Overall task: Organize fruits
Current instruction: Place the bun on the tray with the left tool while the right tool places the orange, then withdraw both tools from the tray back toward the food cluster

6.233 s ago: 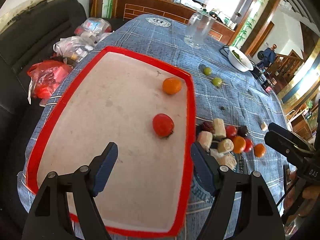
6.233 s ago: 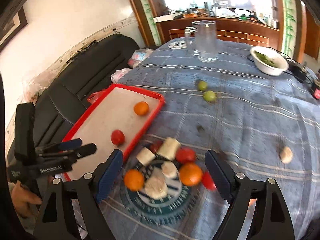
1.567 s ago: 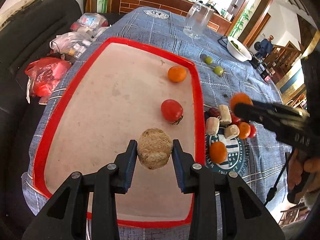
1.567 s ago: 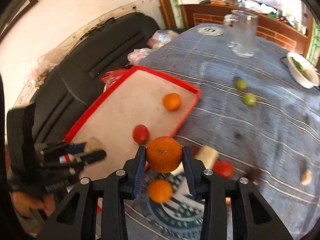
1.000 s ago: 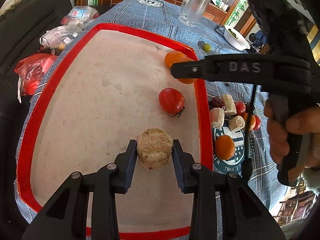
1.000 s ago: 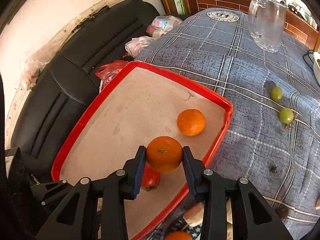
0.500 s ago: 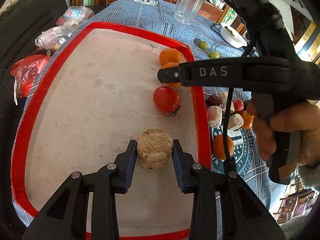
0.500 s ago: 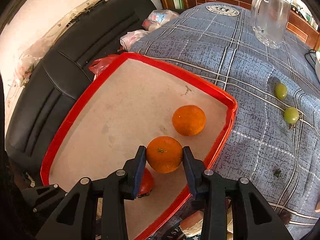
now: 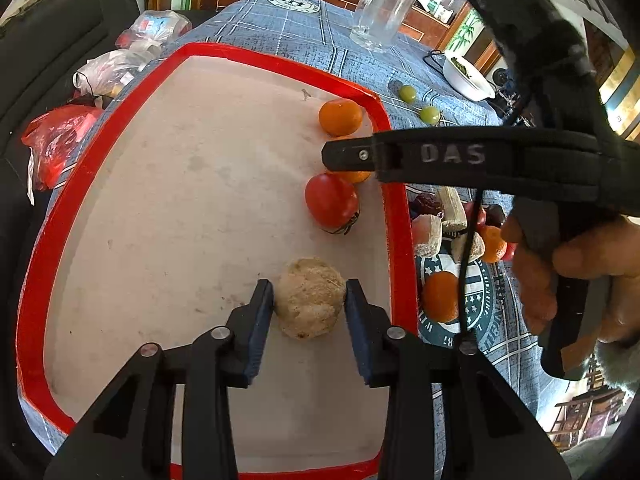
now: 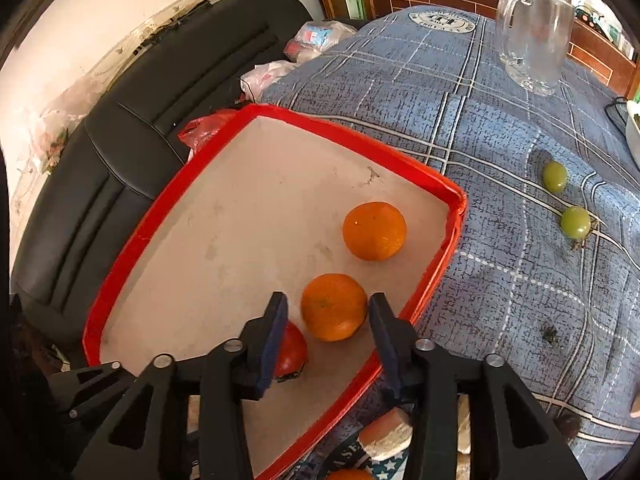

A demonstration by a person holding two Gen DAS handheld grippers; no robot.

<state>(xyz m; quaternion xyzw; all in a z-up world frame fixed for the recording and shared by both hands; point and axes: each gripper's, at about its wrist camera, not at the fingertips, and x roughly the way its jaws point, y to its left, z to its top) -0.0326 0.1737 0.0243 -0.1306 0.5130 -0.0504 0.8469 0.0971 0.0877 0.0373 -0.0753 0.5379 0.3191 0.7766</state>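
Both jaws just opening: beige ball & orange loose on tray.

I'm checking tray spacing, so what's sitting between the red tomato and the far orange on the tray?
In the right wrist view, a second orange lies between the tomato and the far orange, inside the right gripper, whose jaws have just been opening.

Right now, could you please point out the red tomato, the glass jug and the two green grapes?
red tomato point(image 9: 331, 205), left wrist view, middle of its skin.
glass jug point(image 10: 534, 30), right wrist view, middle of its clear wall.
green grapes point(image 10: 575, 222), right wrist view, centre of the nearer grape.
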